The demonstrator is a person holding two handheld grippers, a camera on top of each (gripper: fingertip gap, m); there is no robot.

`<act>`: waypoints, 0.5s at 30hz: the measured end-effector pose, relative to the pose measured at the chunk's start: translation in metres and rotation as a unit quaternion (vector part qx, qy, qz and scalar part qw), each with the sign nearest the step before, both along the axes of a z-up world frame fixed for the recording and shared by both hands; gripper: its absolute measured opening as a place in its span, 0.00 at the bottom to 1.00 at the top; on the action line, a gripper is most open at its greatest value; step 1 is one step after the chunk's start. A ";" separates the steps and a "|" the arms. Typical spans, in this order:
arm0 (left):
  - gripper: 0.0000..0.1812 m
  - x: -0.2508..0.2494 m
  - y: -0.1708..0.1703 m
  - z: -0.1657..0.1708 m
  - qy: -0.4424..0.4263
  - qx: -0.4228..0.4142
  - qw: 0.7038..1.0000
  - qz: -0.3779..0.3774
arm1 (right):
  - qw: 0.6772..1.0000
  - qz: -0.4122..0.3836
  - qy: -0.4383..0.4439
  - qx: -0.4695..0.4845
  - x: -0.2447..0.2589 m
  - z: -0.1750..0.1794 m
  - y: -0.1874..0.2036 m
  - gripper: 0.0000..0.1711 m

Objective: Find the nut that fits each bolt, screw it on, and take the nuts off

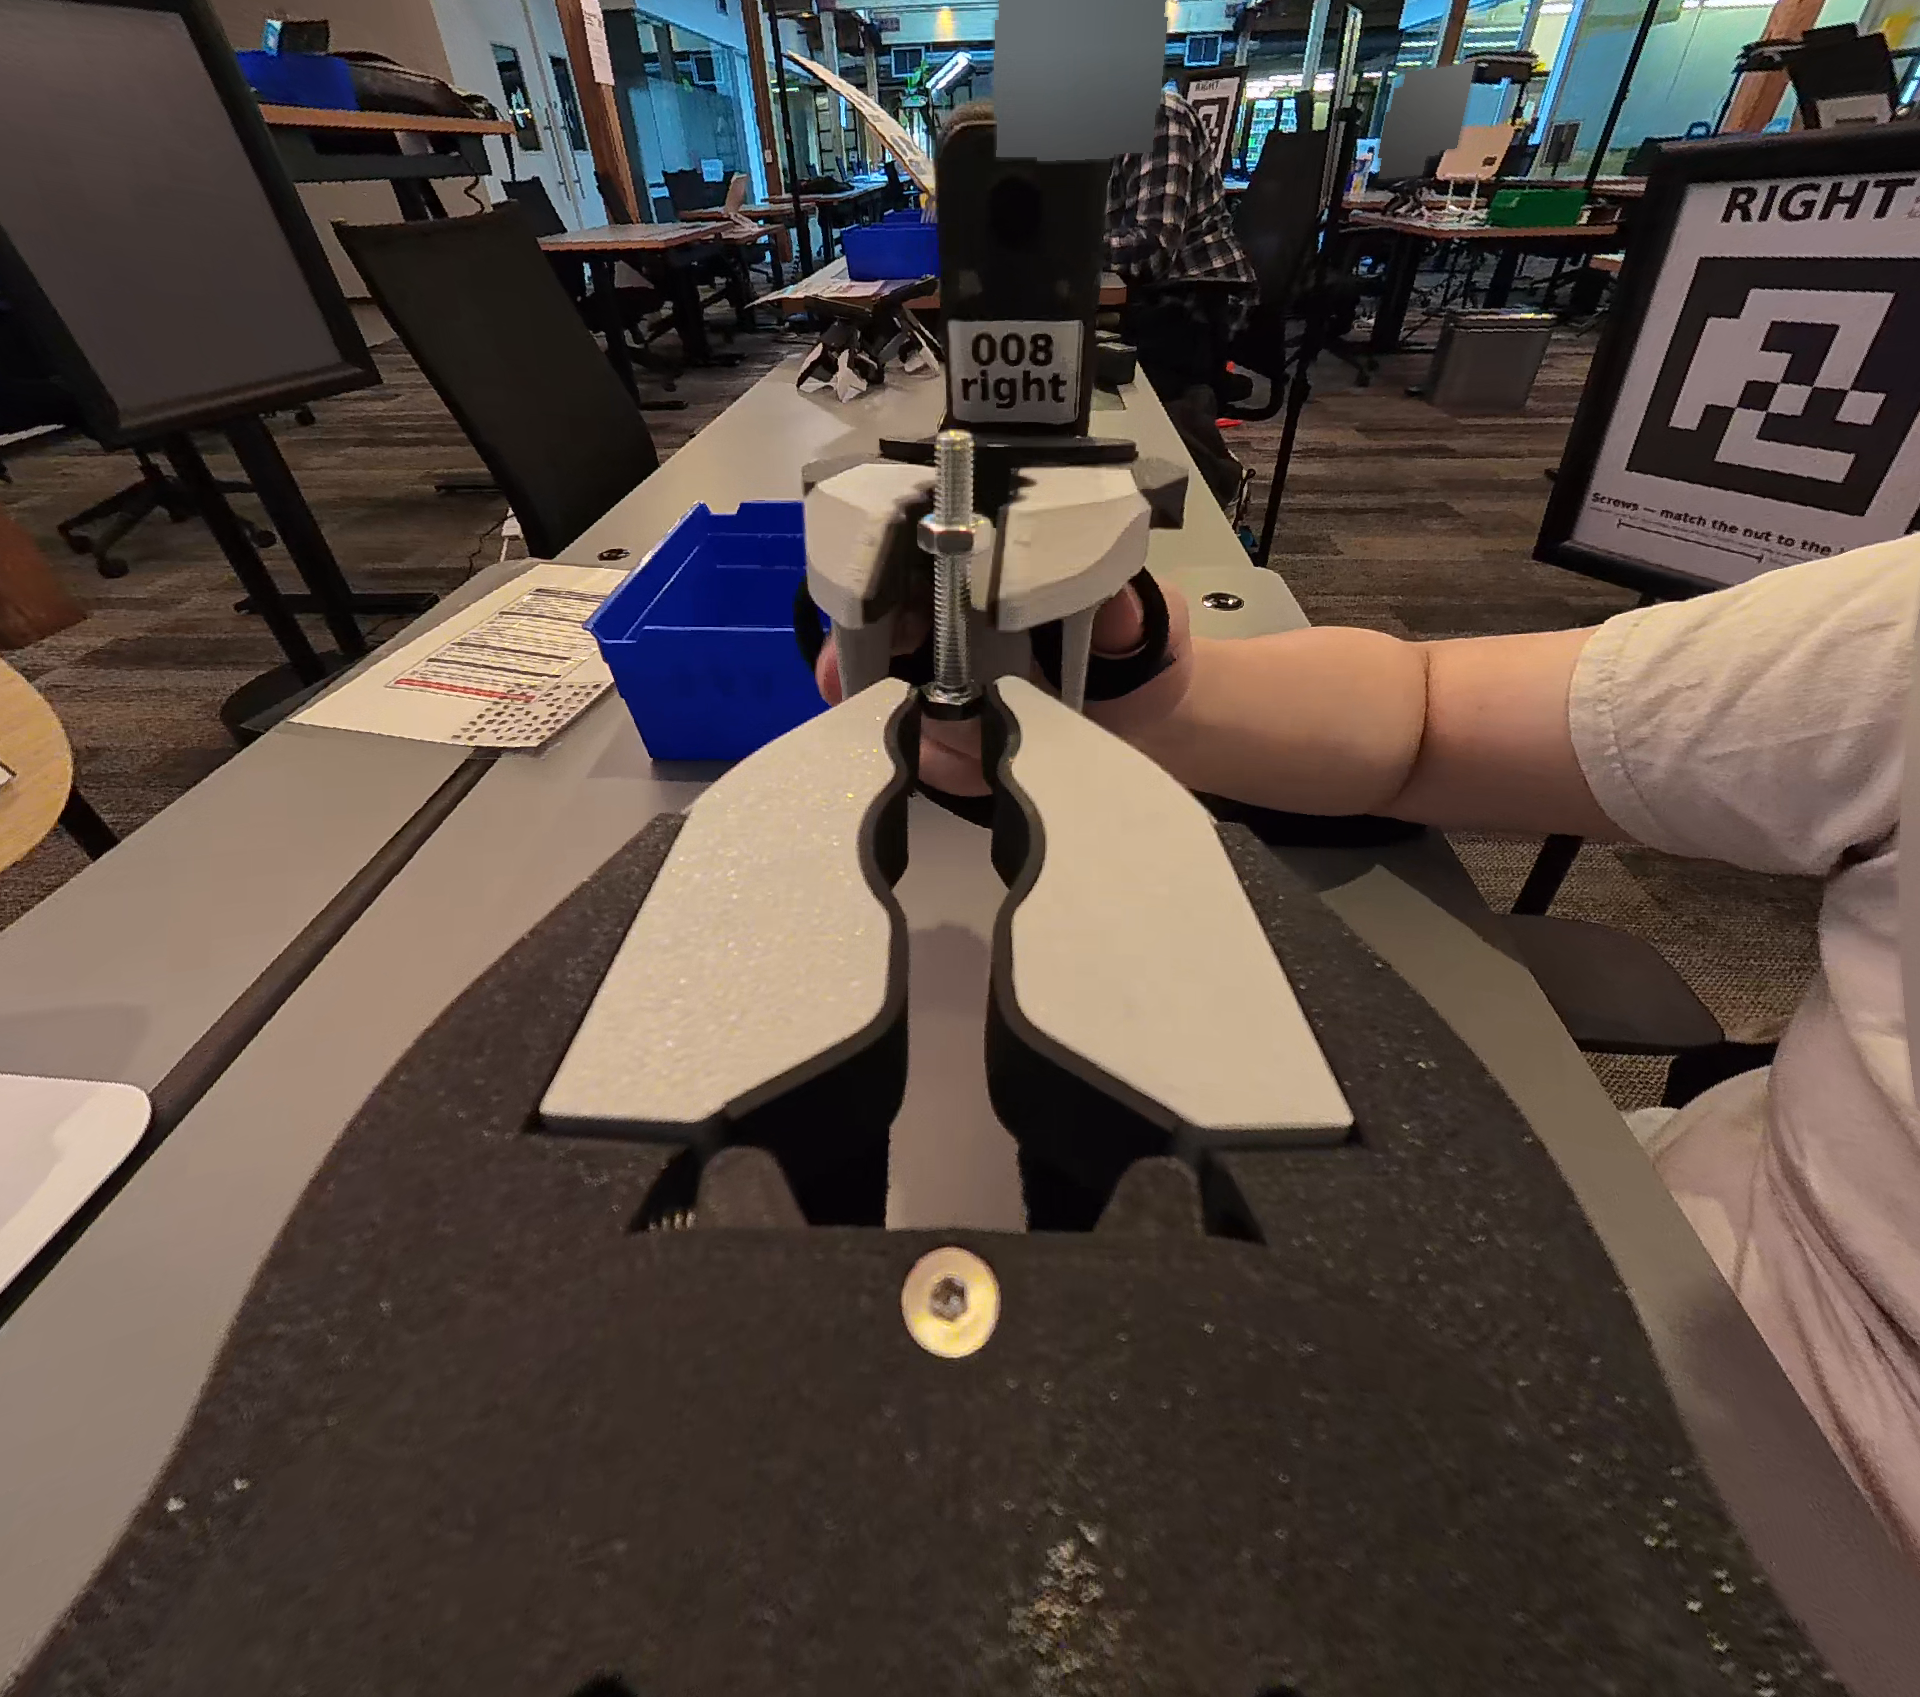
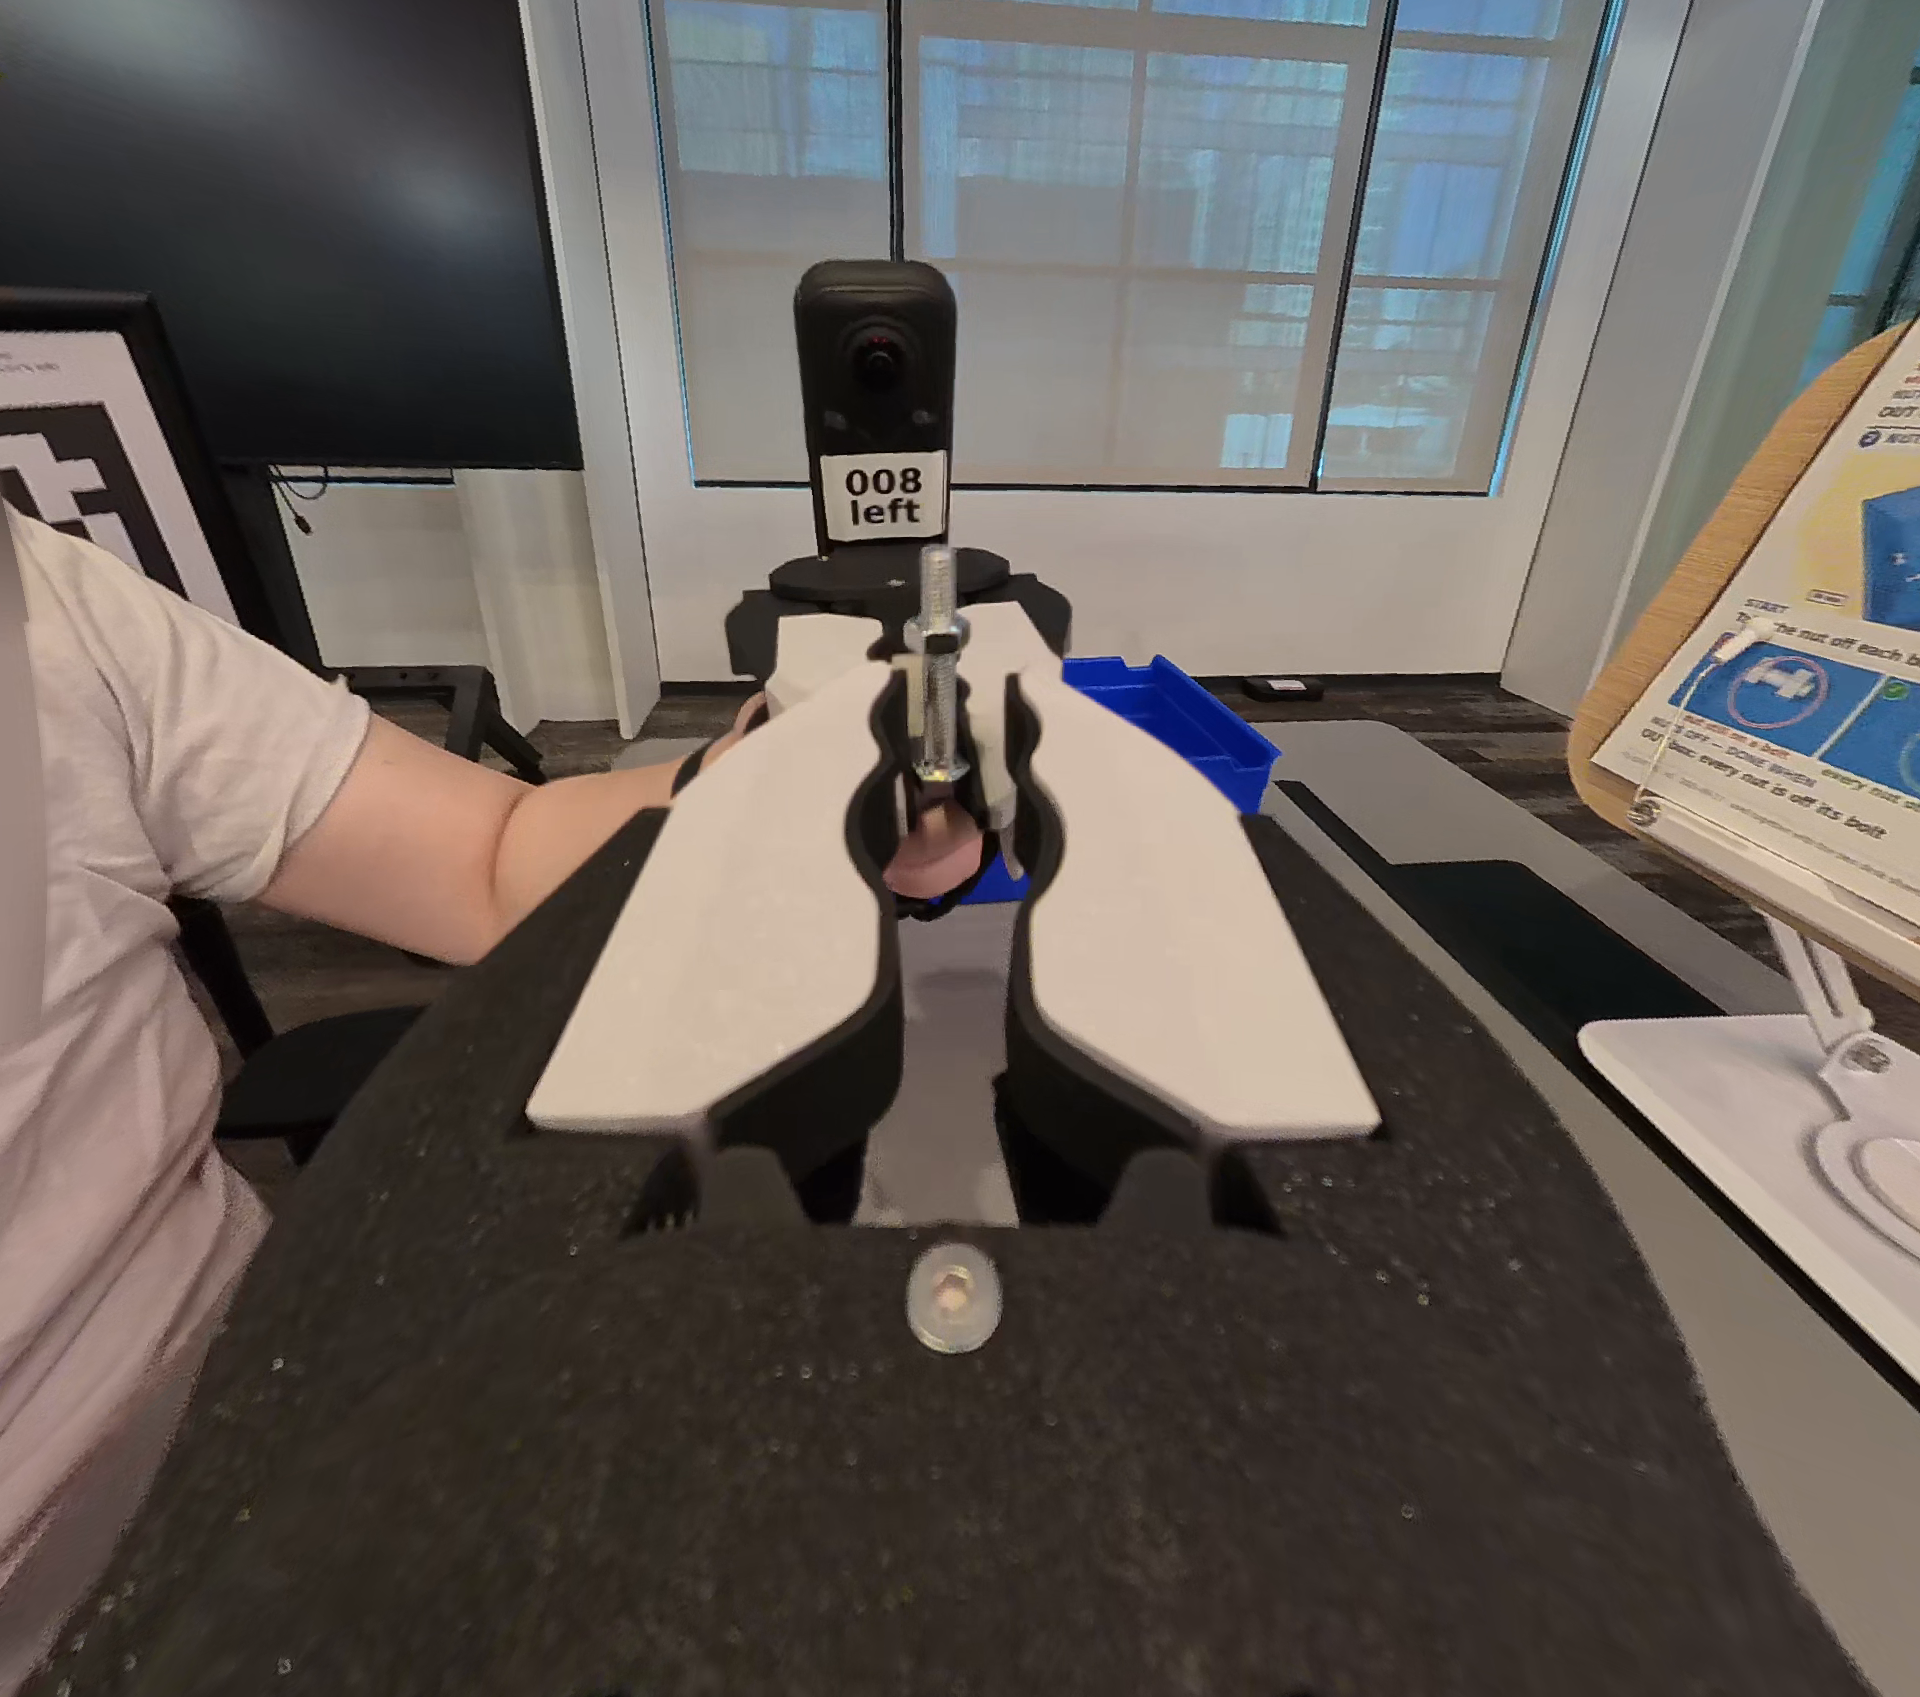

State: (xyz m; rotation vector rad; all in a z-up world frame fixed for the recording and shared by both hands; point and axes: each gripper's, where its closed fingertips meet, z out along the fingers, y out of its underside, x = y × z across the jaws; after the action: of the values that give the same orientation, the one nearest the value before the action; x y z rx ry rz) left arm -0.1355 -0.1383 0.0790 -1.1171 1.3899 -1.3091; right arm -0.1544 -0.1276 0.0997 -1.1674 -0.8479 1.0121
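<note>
The left gripper (image 1: 951,702) clamps the head end of an upright silver threaded bolt (image 1: 953,577); a silver hex nut (image 1: 949,543) sits midway up it. The right gripper (image 2: 940,691) seems closed on that nut. Each gripper's camera bears a white printed label. A blue plastic bin (image 1: 707,629) stands behind on the grey table (image 1: 260,899)

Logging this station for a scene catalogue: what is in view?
bolt: one, silver, upright, head in the left gripper
nut: one, silver, midway up the bolt
bin: one, blue, on the table
sheet: one, white, printed, beside the bin
table: one, grey
chairs: several, black, nearest beyond the table
sign: one, black-and-white, framed, beside the table
board: one, printed, on a white stand
left gripper: white fingers, shut on the bolt head
right gripper: white fingers, flanking the nut, grip unclear
arms: two, white sleeves
</note>
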 end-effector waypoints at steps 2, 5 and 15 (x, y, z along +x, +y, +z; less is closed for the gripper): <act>0.05 0.000 0.000 0.000 0.000 -0.005 1.000 -0.001 | 1.000 -0.002 -0.010 0.004 -0.001 -0.002 0.000 0.06; 0.06 0.000 0.001 0.000 -0.002 -0.009 1.000 -0.001 | 1.000 -0.002 -0.012 0.011 -0.001 -0.002 -0.001 0.03; 0.16 0.001 0.005 0.000 0.004 -0.027 1.000 0.005 | 0.980 0.112 0.122 -0.112 0.043 0.045 -0.012 0.03</act>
State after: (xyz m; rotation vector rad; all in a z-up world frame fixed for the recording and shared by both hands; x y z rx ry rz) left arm -0.1345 -0.1336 0.0787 -1.1653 1.3603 -1.3437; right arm -0.1110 -0.1393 0.1446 -1.1214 -0.6915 1.4344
